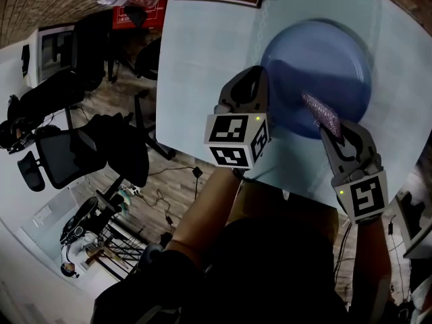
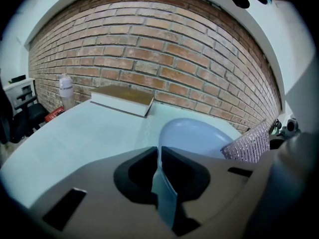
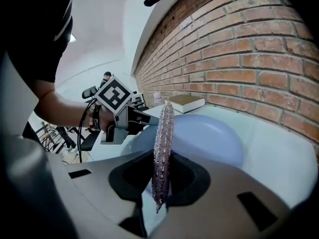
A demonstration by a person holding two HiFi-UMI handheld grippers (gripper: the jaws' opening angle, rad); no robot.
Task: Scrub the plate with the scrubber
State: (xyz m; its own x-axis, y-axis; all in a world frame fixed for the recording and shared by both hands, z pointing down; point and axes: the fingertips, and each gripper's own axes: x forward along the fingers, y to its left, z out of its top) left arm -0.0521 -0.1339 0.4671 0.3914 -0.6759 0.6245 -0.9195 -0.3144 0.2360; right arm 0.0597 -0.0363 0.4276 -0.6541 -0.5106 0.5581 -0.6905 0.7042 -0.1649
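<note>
right gripper view: right gripper [image 3: 162, 158] jaws pinch the scrubber [image 3: 163, 128] edge-on; left gripper [image 2: 159, 156] jaws clamp the rim of the blue plate [image 2: 199, 136], which hard scrubbing may tug loose

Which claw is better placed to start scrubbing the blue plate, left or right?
Right. The right claw grips the glittery purple scrubber just above the round blue plate. The left claw is clamped on the plate's rim, likely steadying it.
</note>
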